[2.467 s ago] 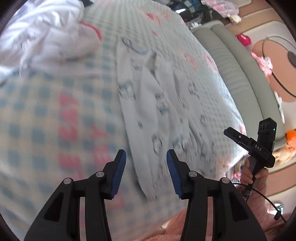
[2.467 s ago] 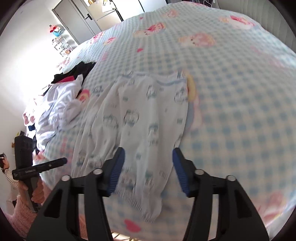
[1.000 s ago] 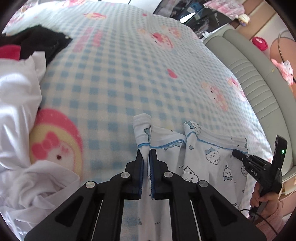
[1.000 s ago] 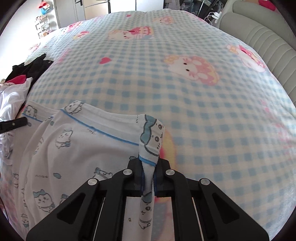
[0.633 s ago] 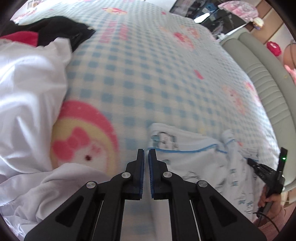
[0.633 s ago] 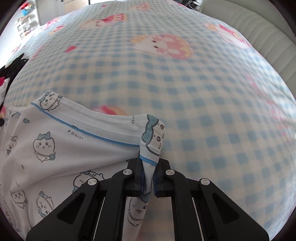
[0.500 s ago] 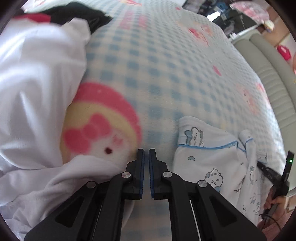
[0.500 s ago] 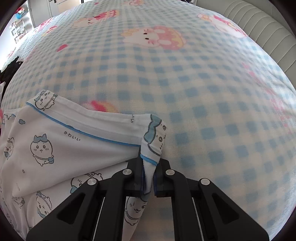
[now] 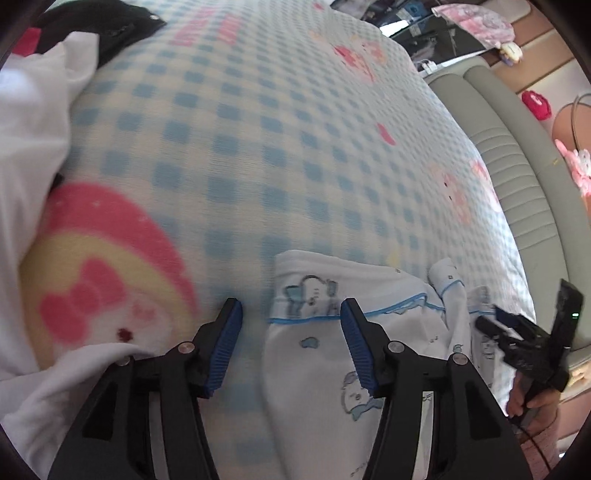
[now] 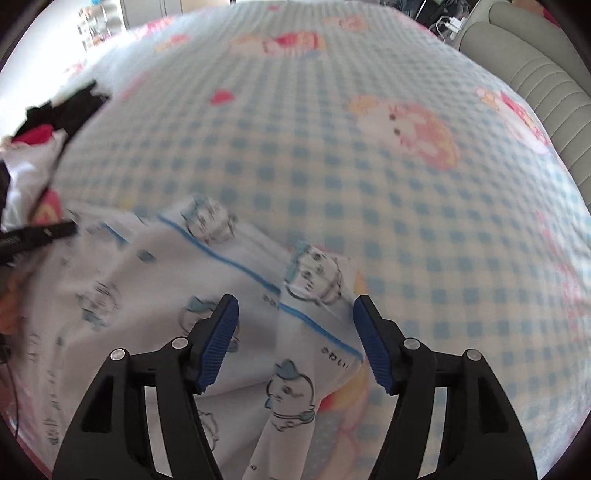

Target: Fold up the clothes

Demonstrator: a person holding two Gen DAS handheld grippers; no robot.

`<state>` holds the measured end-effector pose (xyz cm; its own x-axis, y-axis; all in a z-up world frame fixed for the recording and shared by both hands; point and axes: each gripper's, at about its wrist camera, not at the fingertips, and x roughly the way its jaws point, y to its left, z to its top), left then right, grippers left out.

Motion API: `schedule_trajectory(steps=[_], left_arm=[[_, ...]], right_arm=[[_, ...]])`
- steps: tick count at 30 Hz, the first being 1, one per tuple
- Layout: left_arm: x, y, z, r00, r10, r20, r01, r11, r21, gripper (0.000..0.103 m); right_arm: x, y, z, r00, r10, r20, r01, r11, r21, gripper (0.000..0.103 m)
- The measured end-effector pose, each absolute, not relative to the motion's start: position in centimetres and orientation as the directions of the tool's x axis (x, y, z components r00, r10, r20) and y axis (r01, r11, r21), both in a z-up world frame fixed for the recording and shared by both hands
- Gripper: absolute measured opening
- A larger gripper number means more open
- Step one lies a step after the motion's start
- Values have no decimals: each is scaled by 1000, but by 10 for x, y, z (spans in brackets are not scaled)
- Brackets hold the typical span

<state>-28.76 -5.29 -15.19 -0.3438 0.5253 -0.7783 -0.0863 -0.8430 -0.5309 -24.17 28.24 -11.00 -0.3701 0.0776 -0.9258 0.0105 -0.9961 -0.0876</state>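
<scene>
Near the bottom of the left wrist view, the left gripper (image 9: 290, 347) is hovering with its jaws apart, having just been opening, and nothing is clamped between them; the printed garment (image 9: 332, 343) is lying flat on the checked bedspread (image 9: 258, 147), its blue-trimmed edge showing between the pads and running off to the right. A white pile of clothes (image 9: 33, 155) is waiting on the left, with a dark garment (image 9: 110, 26) beyond it, so more folding is probably remaining. At the right edge the right gripper (image 9: 517, 332) is being held in the person's hand (image 9: 532, 400). Across the right wrist view, the right gripper (image 10: 295, 341) is likewise standing with jaws spread, having just been opening, and the garment's (image 10: 147, 325) far corner is resting loose on the bedspread (image 10: 369, 184) between them. Judging by this, one fold of the garment is looking laid down and released, while further folds and the pile to the left (image 10: 22, 177) are still remaining.
</scene>
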Motion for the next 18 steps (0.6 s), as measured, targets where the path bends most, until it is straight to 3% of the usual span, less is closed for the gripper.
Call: schedule_trajectory(steps=[1,2,3,5,7,8,9,10,15,18], left_arm=[[-288,-48,-152,-339,529,-778,-102,-843,-529,56],[-287,-44,-151,-333,532,-778,-120,-843,-525,49],[-286,-40,-152,-323,536,-780,-137,-842,-522,30],[-286,-33,-154,-304,543,-783,-153,-839,-522,3],[-283,-31,-150,-334,518,-787,-150,-854,-499,3],[-282,-32,-146,-350,509,-787,-142,-859,-492,3],[-279,-37,-139,-376,506,-776,-131,-858,-496,3],[-276,-43,-131,-406,506,-761,-120,-855,-505,3],[-260,-84,-98,-520,444,-730,-45,-867,-496,3],[-263,-101,-110,-485,465,-741,-22,-853,-521,3]], right_arm=[[-241,287,-117,-351,89,-932,-12,-996,-91,67],[-239,295,-123,-337,104,-936,-49,-995,-93,67],[-237,303,-129,-322,117,-939,-85,-992,-95,67],[-233,317,-140,-299,113,-948,-139,-988,-74,67],[-228,320,-147,-306,25,-952,-116,-993,11,35],[-225,317,-145,-315,33,-948,-89,-996,-5,29],[-223,316,-140,-329,33,-944,-70,-997,-10,15],[-219,316,-130,-353,29,-935,-66,-998,-6,11],[-197,331,-72,-483,65,-873,-92,-996,-24,9],[-189,353,-70,-483,93,-871,-125,-991,-36,9]])
